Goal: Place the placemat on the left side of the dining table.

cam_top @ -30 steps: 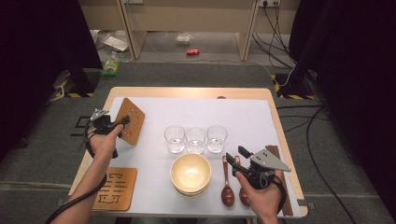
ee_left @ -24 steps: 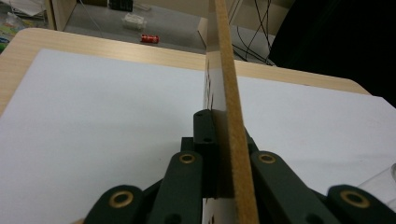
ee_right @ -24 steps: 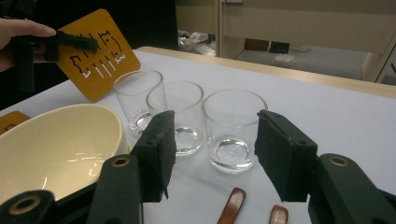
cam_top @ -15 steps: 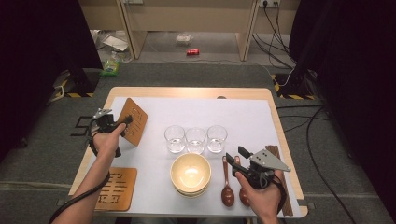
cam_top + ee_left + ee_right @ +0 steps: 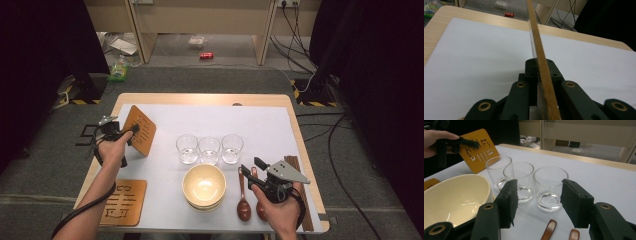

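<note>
The left gripper (image 5: 131, 131) pinches a wood board (image 5: 140, 130) on edge, tilted at the table's (image 5: 260, 100) far left w/ jaws just easing a bit wider, while the right gripper (image 5: 251, 167), spread & empty, rests near right by the spoons (image 5: 243, 202).

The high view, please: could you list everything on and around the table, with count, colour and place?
Cut-out wooden board: one, orange-brown, tilted at table's left, pinched by left gripper.
Second cut-out wooden board: one, flat, near-left corner.
Clear drinking glasses: three, in a row mid-table.
Cream bowls: stacked, in front of the glasses.
Brown wooden spoons: two, right of bowls.
Dark chopsticks: right edge.
White mat: one, covering table.
Red can: one, on floor.
Left gripper: jaws just opening, board between.
Right gripper: open, nothing held.
</note>
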### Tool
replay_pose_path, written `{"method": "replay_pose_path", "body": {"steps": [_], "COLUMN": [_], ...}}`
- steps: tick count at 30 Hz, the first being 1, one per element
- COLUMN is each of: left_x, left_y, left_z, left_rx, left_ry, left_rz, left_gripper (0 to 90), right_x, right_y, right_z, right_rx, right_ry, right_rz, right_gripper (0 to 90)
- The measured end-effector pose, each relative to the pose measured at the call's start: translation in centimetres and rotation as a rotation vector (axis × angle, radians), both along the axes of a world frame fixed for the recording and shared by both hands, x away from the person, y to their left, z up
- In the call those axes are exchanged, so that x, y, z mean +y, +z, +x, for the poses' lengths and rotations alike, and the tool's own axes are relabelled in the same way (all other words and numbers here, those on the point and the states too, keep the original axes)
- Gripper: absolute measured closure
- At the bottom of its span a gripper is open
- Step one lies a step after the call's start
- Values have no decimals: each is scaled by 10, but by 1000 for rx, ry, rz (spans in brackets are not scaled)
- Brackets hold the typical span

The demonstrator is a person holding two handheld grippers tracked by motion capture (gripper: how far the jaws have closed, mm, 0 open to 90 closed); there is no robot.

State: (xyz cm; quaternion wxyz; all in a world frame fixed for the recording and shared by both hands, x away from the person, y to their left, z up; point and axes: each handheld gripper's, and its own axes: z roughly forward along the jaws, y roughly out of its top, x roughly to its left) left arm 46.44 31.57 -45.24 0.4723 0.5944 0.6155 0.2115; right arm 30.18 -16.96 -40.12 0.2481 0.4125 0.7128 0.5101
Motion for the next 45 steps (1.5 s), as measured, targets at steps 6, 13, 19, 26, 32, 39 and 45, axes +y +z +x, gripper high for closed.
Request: {"method": "replay_pose_path", "body": {"steps": [6, 13, 19, 26, 32, 39, 45], "left_x": [12, 23, 31, 41, 48, 57, 60], "left_y": [-6, -13, -21, -27, -31, -31, -29], "left_z": [2, 3, 4, 4, 8, 9, 6], "left_rx": [21, 56, 73, 76, 70, 63, 73], "left_ry": [5, 16, 29, 45, 49, 64, 57], "left_rz": [-8, -16, -36, -1, 40, 107, 123], "left_gripper": [775, 693, 623, 517, 465, 434, 456], "right_x": [0, 2, 3, 3, 5, 3, 5], "right_y": [-1, -2, -3, -5, -7, -8, -9], "right_z": [0, 0, 1, 1, 1, 2, 1], "right_rx": [3, 8, 13, 20, 28, 31, 38], "right_ry": [-2, 3, 3, 5, 10, 10, 17], "right_rz": [-2, -3, -6, -7, -9, -10, -17], "right_gripper": [476, 475, 475, 474, 472, 471, 471]}}
